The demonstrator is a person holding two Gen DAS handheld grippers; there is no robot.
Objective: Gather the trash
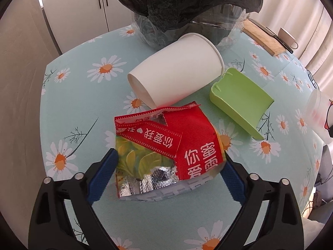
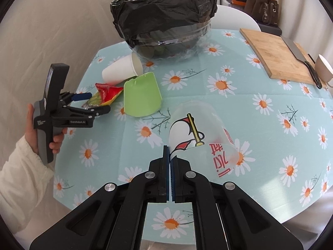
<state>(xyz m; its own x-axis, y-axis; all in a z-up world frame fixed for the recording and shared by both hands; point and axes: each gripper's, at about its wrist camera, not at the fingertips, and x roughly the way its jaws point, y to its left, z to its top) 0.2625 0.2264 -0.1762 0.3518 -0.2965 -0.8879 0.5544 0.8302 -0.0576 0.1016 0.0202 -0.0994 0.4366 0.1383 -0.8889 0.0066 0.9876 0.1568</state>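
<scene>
- Bin (image 2: 164, 16): black-lined, at the table's far edge, well apart from both my grippers.
- Clear cup (image 2: 199, 133): my right gripper (image 2: 171, 158) is clamped tight on its rim.
- Snack wrapper (image 1: 166, 150): lying flat between my left gripper's (image 1: 169, 166) wide-spread jaws, pads not yet pressing. I should close squarely on the crumpled foil edge, clear of the paper cup (image 1: 177, 70).

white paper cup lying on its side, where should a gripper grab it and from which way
Take the white paper cup by its rim, one finger inside the mouth and one outside. It lies on its side, and the right wrist view shows the open mouth facing the bin, so come in from the bin side. The wall looks wide to pinch across, and the green scoop and red wrapper crowd the base end.
</scene>
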